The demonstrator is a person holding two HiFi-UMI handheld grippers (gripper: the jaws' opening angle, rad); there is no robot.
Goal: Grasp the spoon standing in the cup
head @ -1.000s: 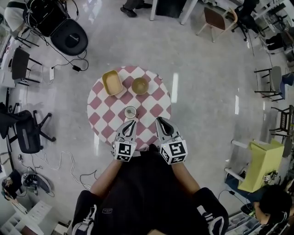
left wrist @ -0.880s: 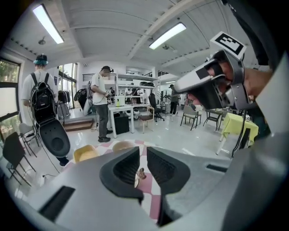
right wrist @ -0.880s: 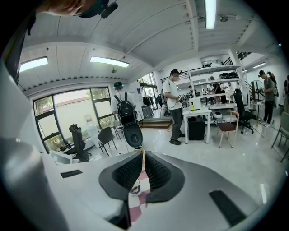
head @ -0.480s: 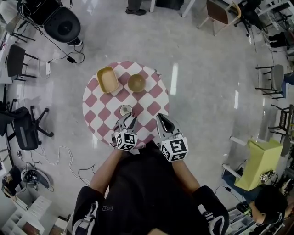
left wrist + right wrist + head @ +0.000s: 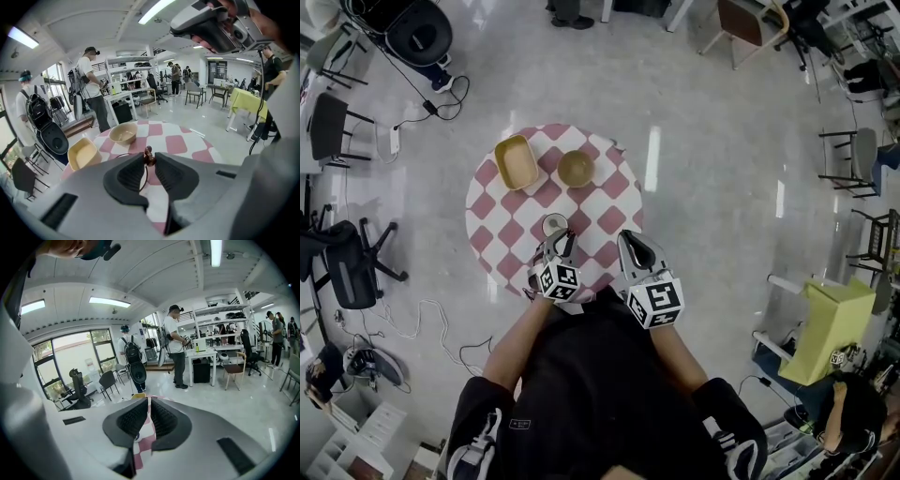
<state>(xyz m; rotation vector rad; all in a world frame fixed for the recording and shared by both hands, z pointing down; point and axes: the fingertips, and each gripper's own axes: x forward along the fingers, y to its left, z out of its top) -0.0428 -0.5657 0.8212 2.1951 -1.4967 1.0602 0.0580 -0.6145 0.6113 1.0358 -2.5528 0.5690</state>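
Note:
A pale cup (image 5: pixel 554 225) stands on the round pink-and-white checked table (image 5: pixel 495 212). The spoon (image 5: pixel 148 154) stands in it, and its brown knobbed top shows between the tips of my left gripper (image 5: pixel 149 162). That gripper (image 5: pixel 563 243) reaches over the cup's near rim. Its jaws are closing around the spoon's top, with a slim gap still visible beside it. The jaws hide most of the cup in the left gripper view. My right gripper (image 5: pixel 628 247) hovers over the table's near right part, and in its own view the right gripper (image 5: pixel 149 405) is shut and holds nothing.
A yellow square bowl (image 5: pixel 517 161) and a round tan bowl (image 5: pixel 576 168) sit at the table's far side. Office chairs (image 5: pixel 347 264), cables, desks and a yellow table (image 5: pixel 834 335) stand on the floor around. People (image 5: pixel 91 89) stand further off.
My left gripper has moved forward to the cup, and its tips now stand on either side of the spoon's top. The right gripper has barely moved.

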